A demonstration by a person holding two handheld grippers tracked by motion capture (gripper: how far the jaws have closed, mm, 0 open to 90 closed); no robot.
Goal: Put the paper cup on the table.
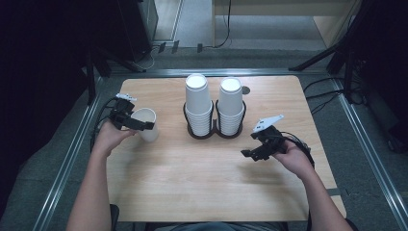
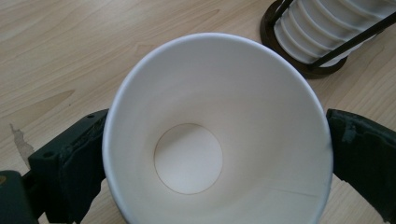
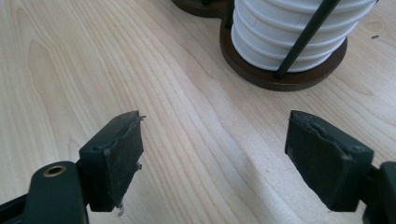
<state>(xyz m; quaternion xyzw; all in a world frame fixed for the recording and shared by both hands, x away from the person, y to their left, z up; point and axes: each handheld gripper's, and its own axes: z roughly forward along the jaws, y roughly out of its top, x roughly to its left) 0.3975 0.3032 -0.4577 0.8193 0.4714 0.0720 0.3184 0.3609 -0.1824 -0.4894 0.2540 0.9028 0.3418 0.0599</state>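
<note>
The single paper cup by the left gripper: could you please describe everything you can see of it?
The paper cup is plain white, seemingly thin paper, with a rolled rim, tapering walls and a round base disc; it is empty. It stands upright, mouth up, on the wooden table, left of the cup stacks. The left gripper straddles it, jaws wide at either side of it; whether they press it is unclear.

In the left gripper view the white paper cup [image 2: 215,140] is cut off by the bottom edge, and its wide mouth hides the inner faces of the black jaws at either side, so whether they touch its wall cannot be told. The dark wire holder with two stacks of white paper cups [image 2: 322,42] runs out at that view's top right corner, and in the right gripper view [image 3: 289,42] the top edge cuts it. In the high view the person's forearms leave at the bottom edge.
</note>
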